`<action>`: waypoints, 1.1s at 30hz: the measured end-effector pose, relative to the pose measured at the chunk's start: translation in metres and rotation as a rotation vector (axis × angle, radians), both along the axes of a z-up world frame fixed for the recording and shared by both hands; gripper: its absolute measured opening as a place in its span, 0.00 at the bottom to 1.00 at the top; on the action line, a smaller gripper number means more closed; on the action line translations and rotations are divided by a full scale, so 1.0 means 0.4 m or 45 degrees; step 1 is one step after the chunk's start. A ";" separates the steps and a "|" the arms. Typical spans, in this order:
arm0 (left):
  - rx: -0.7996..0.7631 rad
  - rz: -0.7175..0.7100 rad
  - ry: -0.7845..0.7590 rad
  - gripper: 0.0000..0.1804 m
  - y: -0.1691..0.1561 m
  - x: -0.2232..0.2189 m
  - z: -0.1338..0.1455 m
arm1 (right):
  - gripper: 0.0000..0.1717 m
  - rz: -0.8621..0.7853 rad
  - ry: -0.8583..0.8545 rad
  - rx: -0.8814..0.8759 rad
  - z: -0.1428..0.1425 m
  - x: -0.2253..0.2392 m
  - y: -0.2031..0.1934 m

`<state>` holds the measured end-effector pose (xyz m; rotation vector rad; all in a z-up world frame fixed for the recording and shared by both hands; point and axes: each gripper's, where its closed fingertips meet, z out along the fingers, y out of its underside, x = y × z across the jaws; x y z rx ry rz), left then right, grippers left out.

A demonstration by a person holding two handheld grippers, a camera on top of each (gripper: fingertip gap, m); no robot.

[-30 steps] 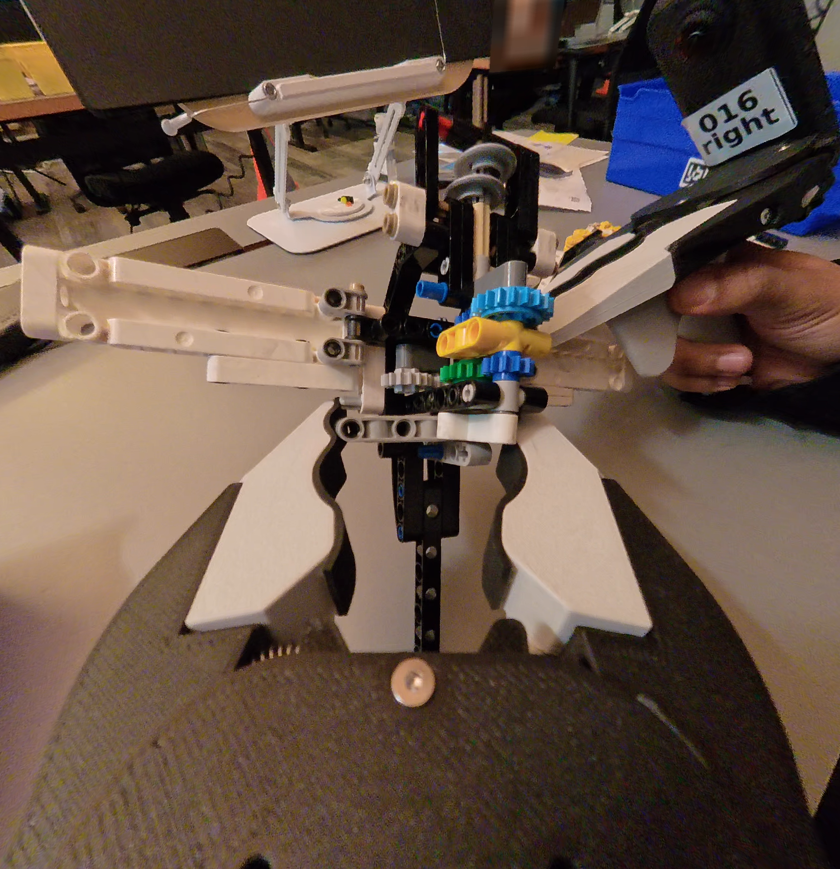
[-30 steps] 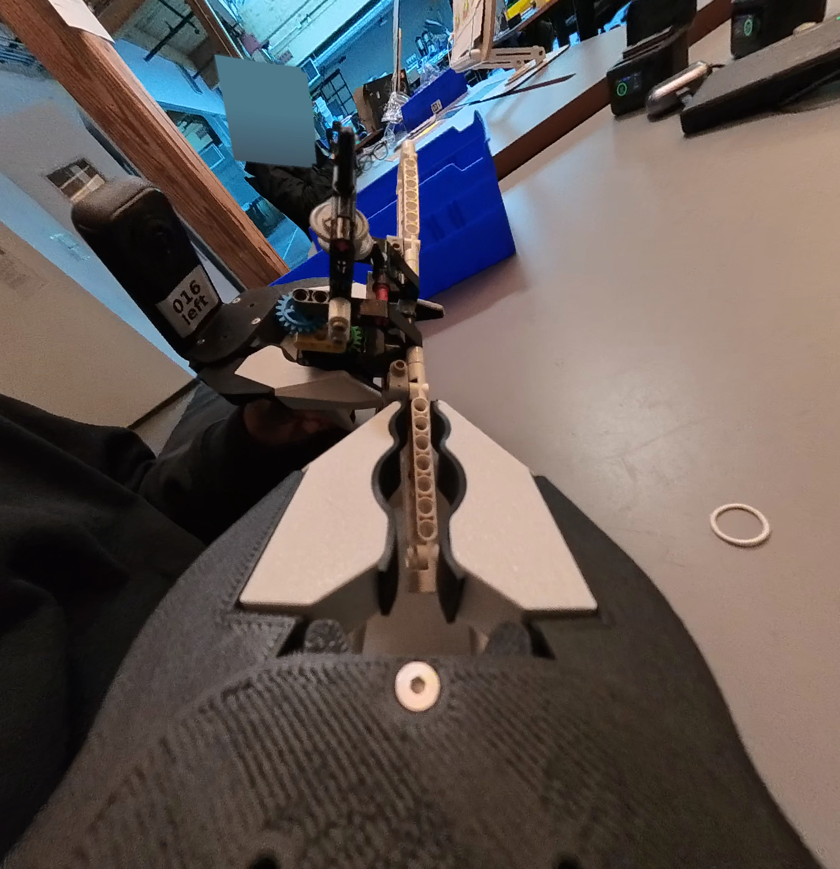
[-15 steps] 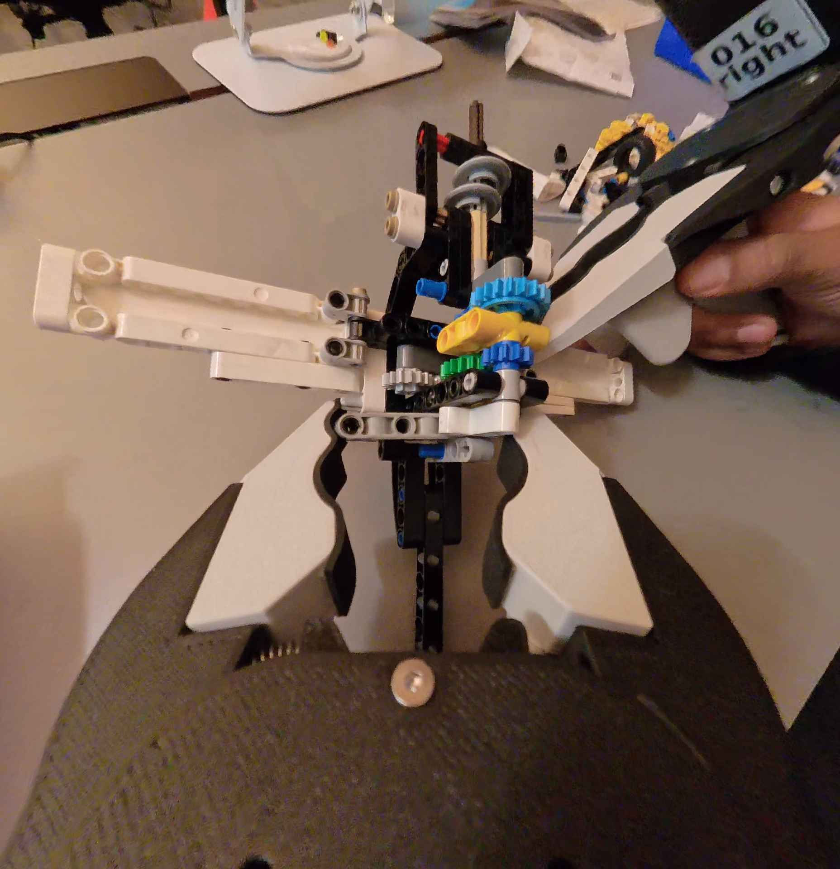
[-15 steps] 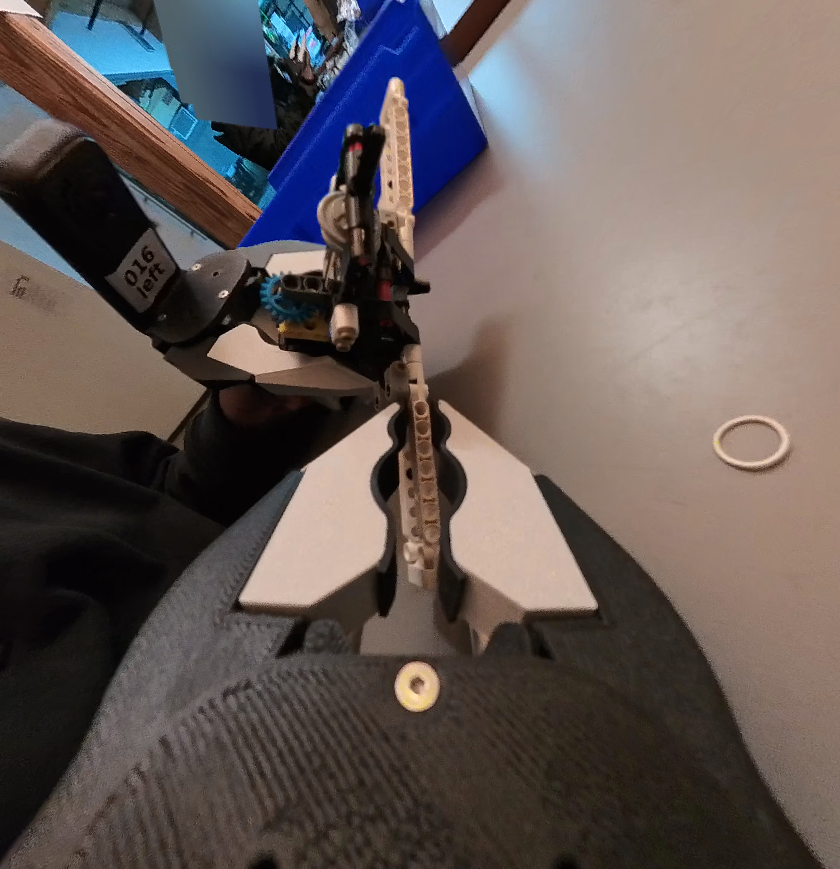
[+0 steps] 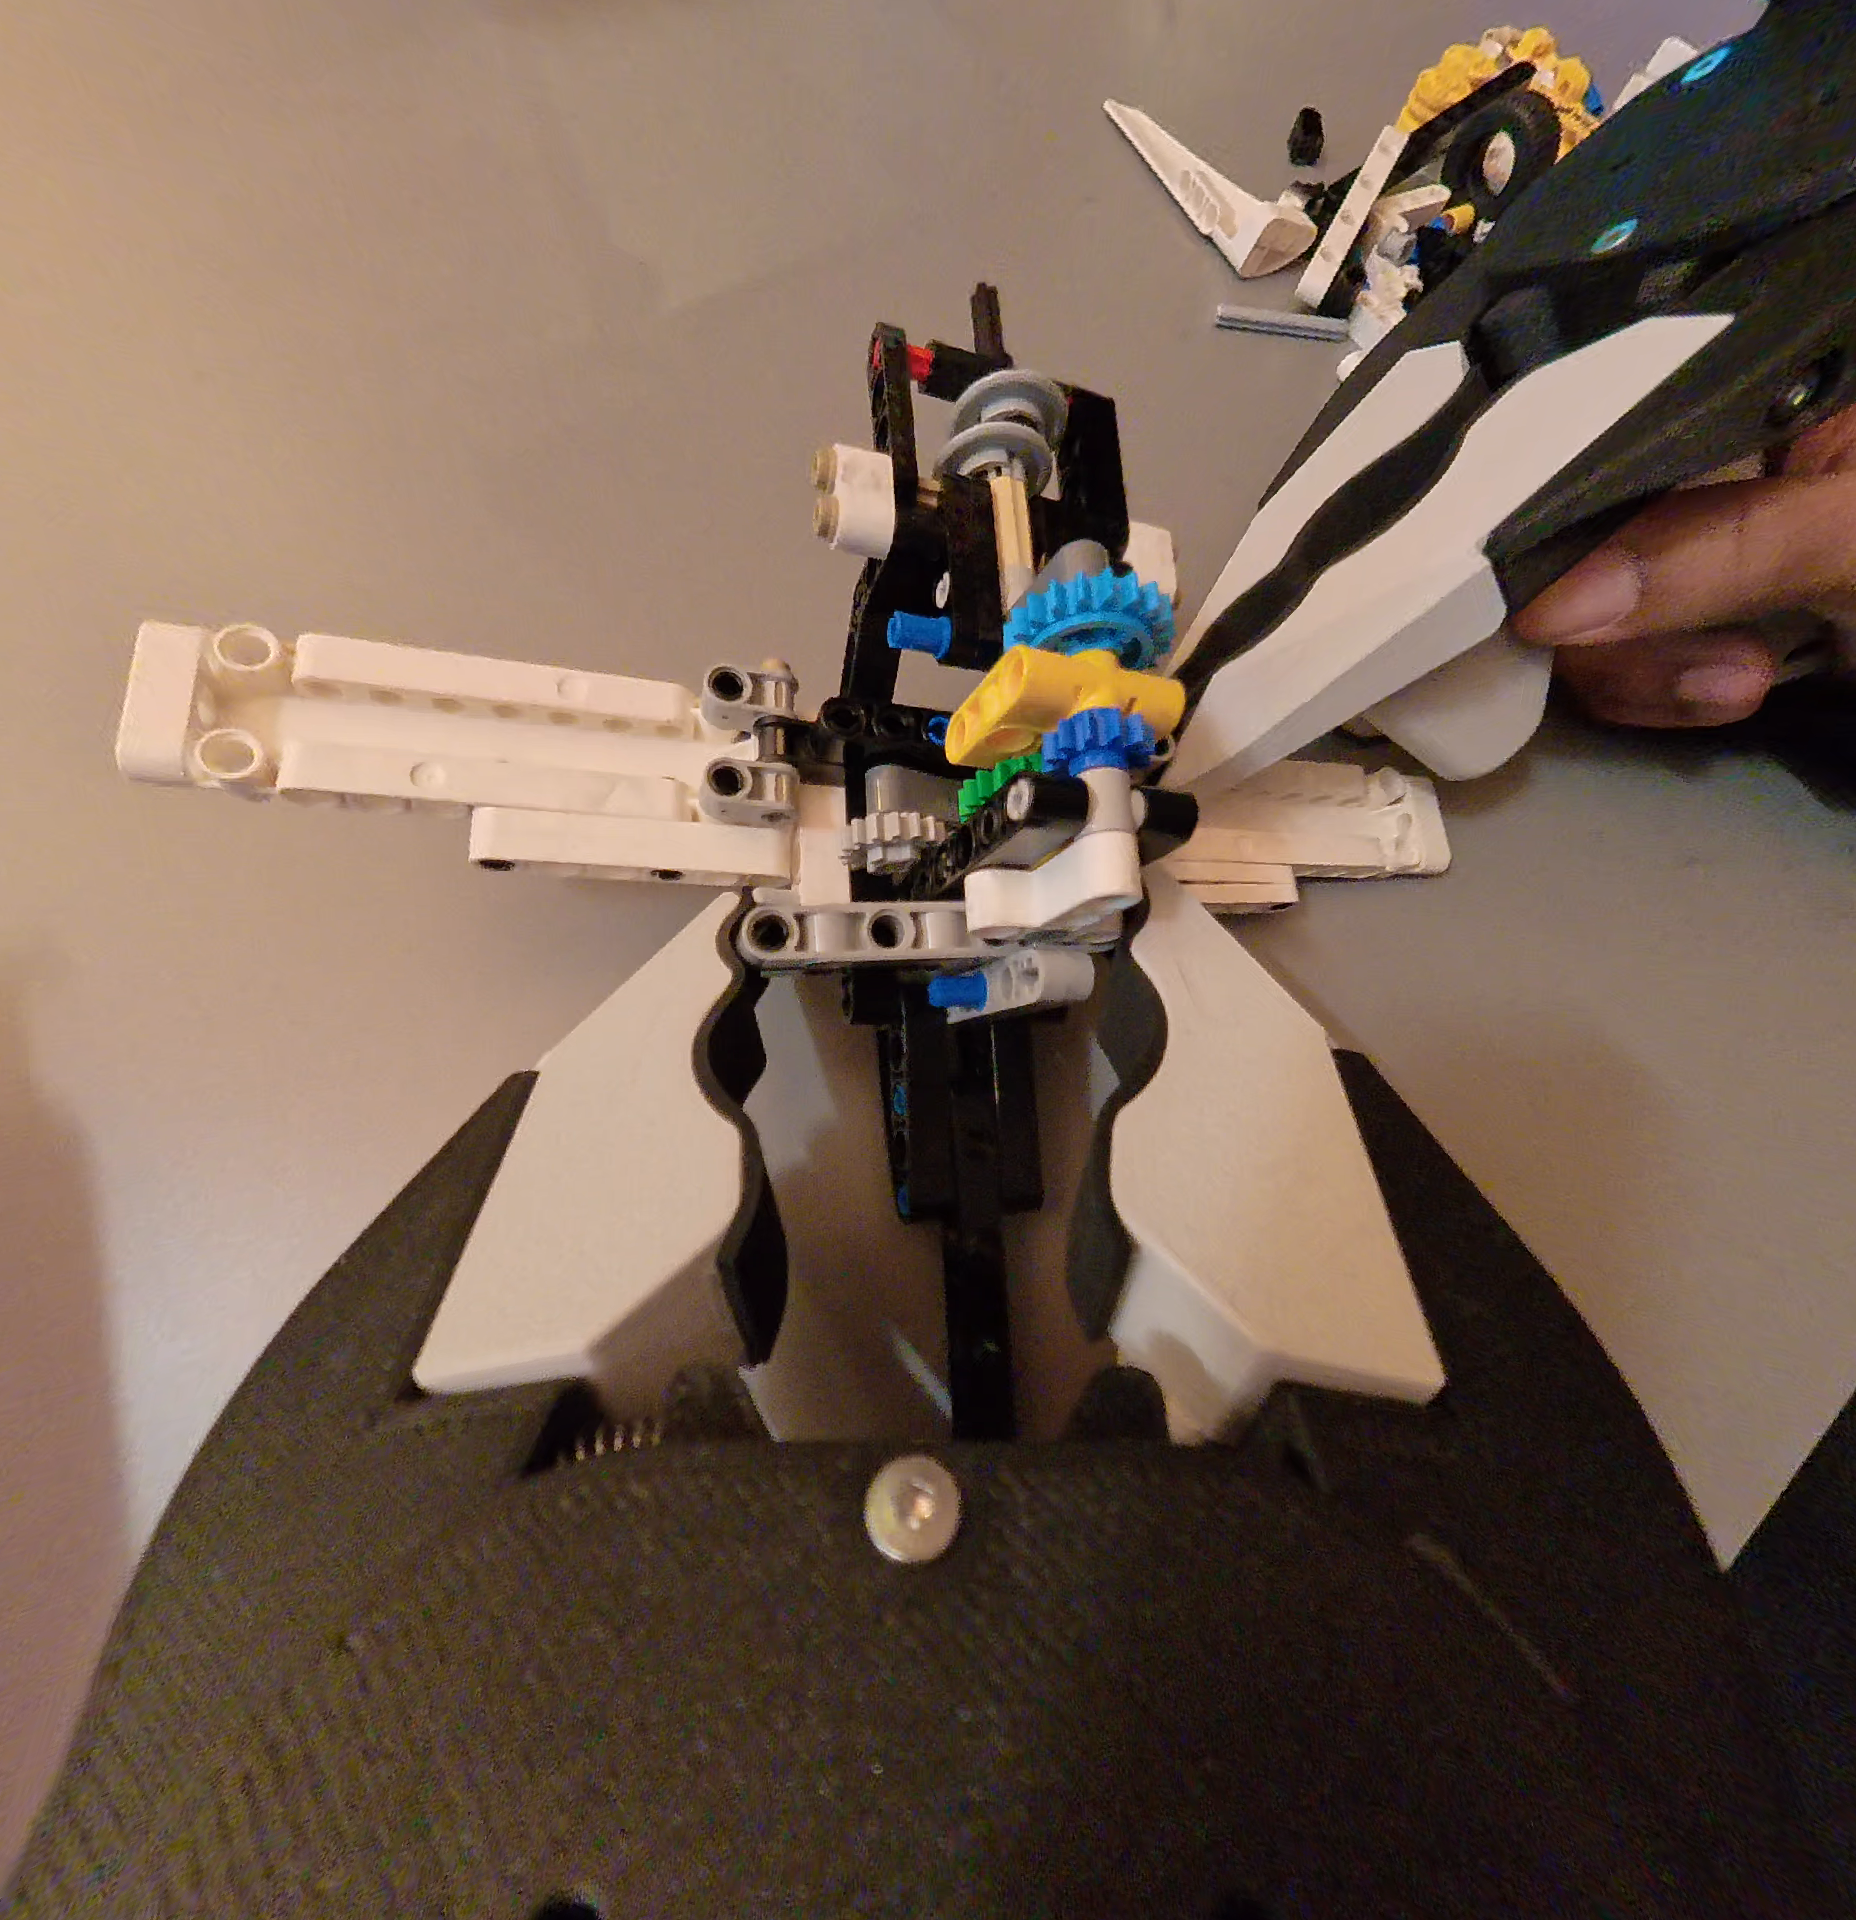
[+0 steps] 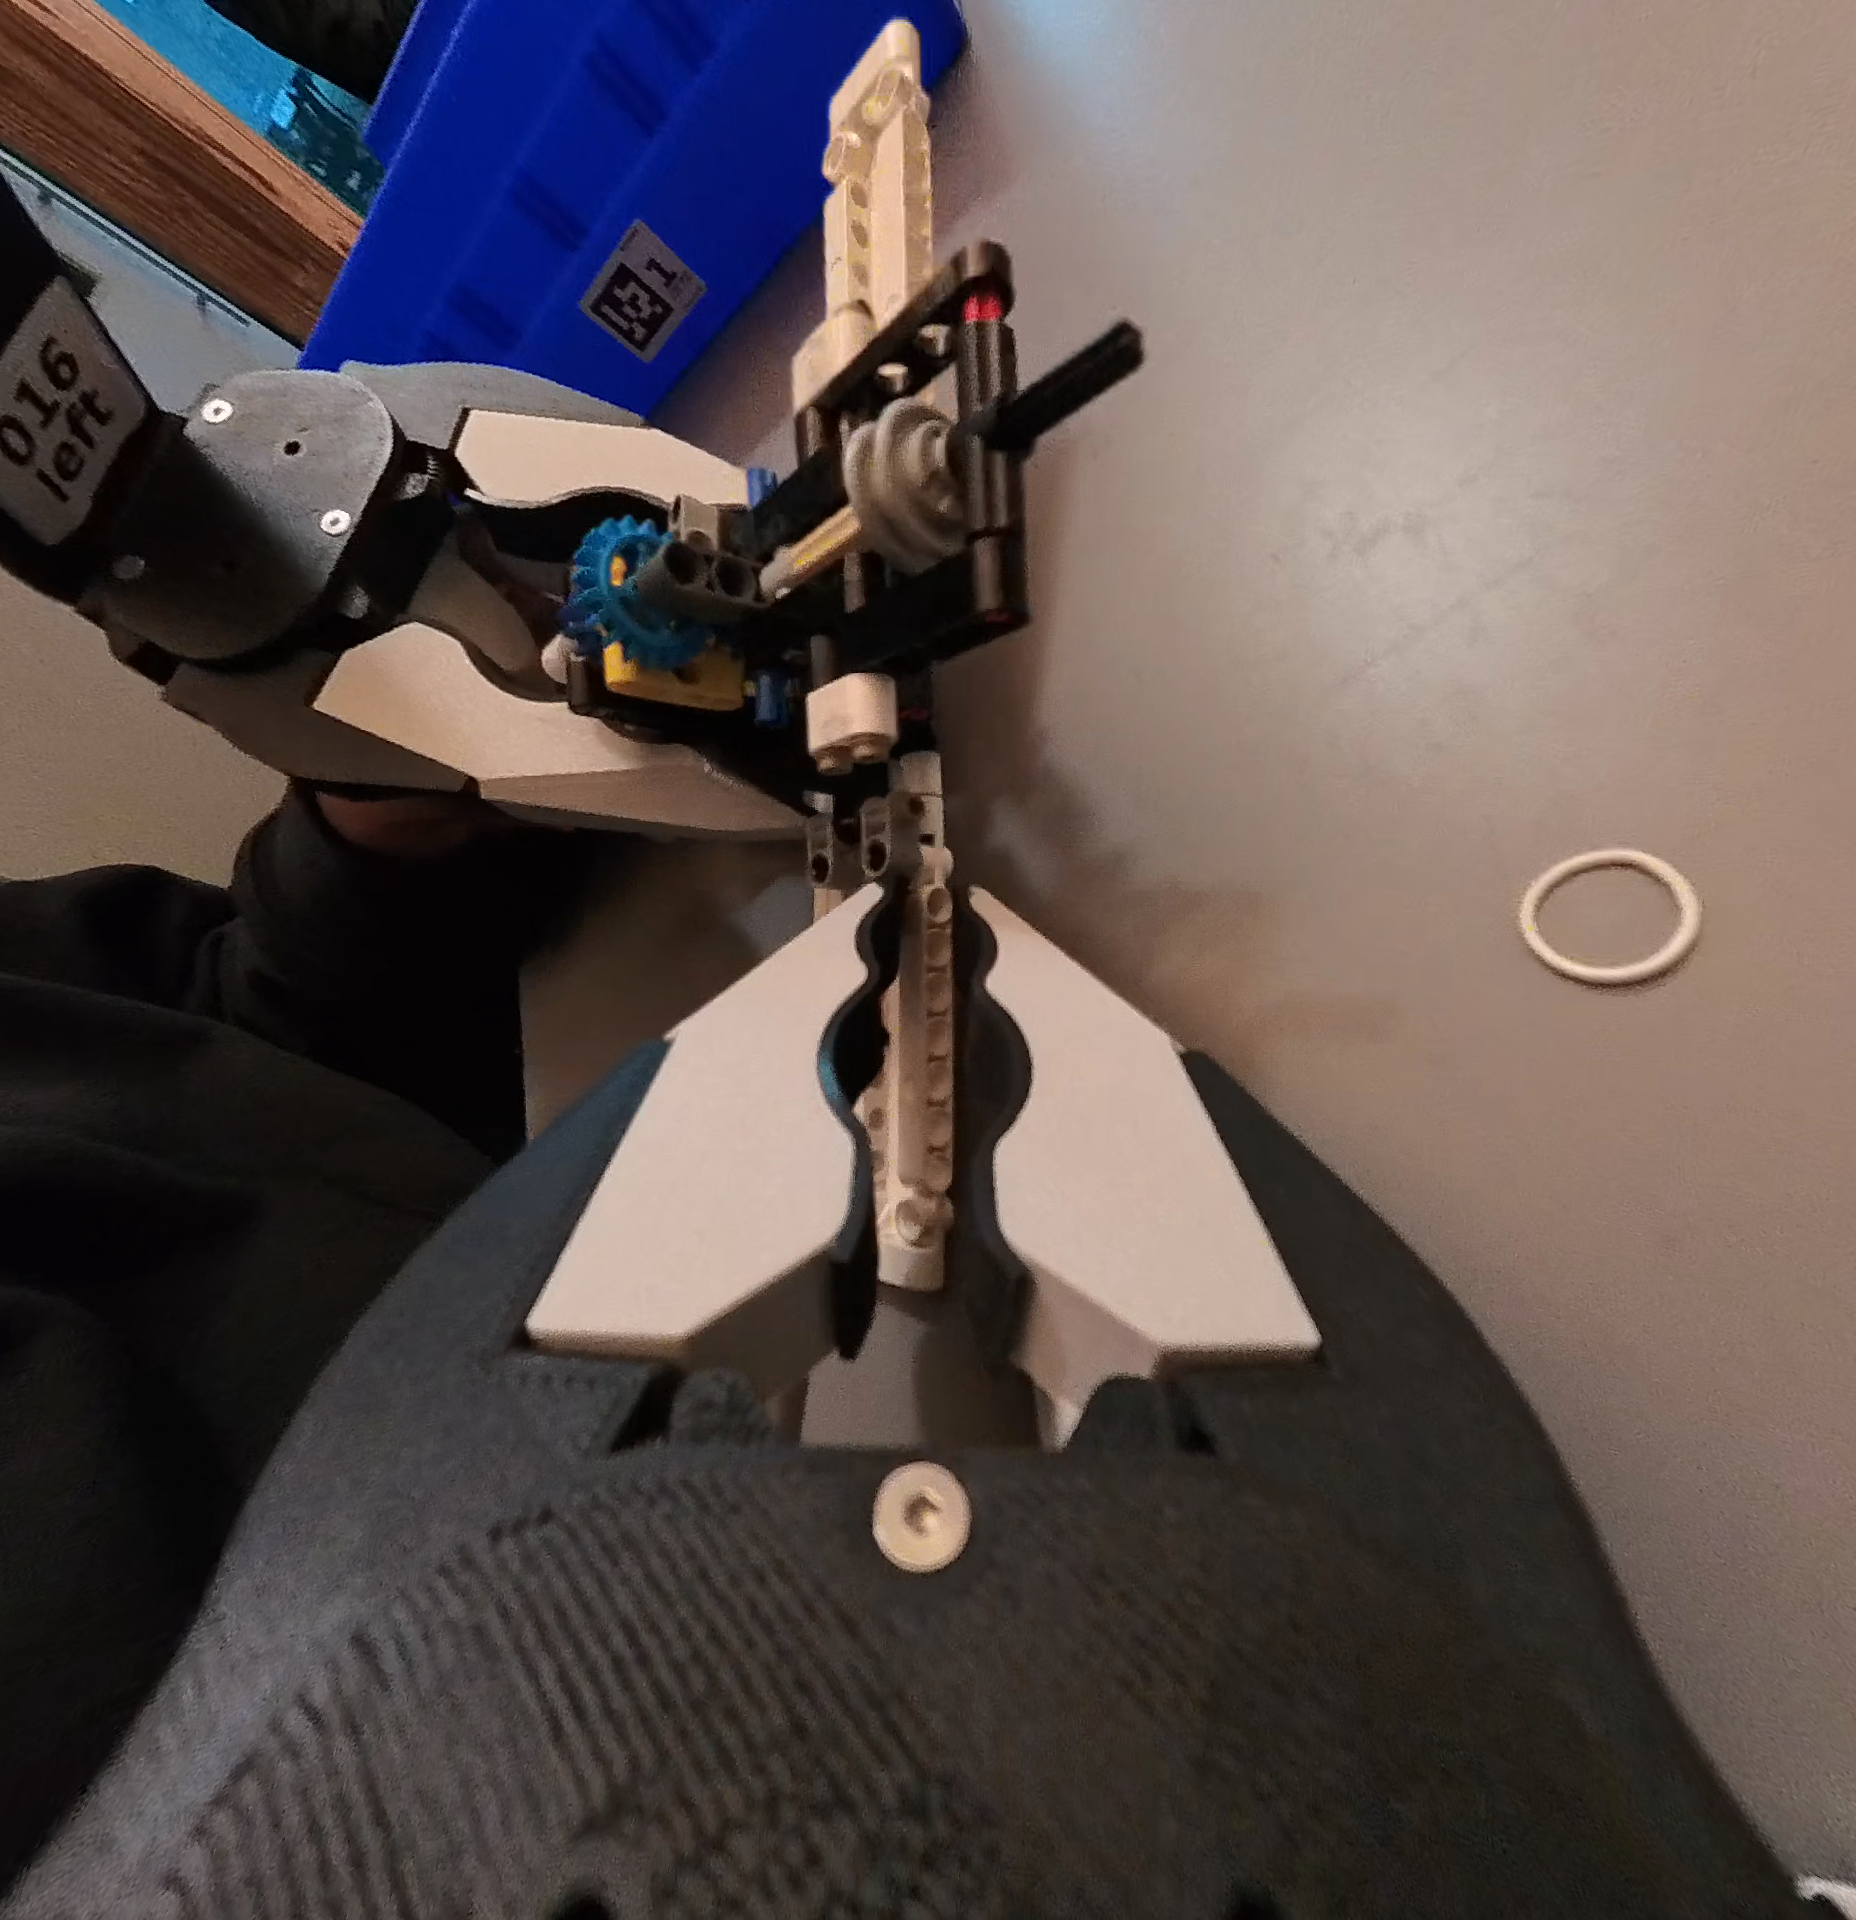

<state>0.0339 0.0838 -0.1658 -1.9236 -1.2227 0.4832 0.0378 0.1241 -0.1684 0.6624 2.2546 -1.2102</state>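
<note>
Model (image 5: 965, 790) tilted toward table; both tools clamp it, loose parts (image 5: 1423, 197) & ring (image 6: 1610, 916) nearby.

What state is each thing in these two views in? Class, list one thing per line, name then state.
Left gripper: shut on the brick model's grey-and-black core.
Right gripper: shut on the model's white beam.
Brick model: held between both grippers above the table.
White ring: lying flat on the table.
Loose brick pieces: scattered on the table.
</note>
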 end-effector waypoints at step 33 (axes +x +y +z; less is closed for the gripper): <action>0.002 0.083 0.159 0.38 -0.034 0.009 0.080 | 0.05 -0.034 0.276 0.130 -0.021 -0.008 -0.023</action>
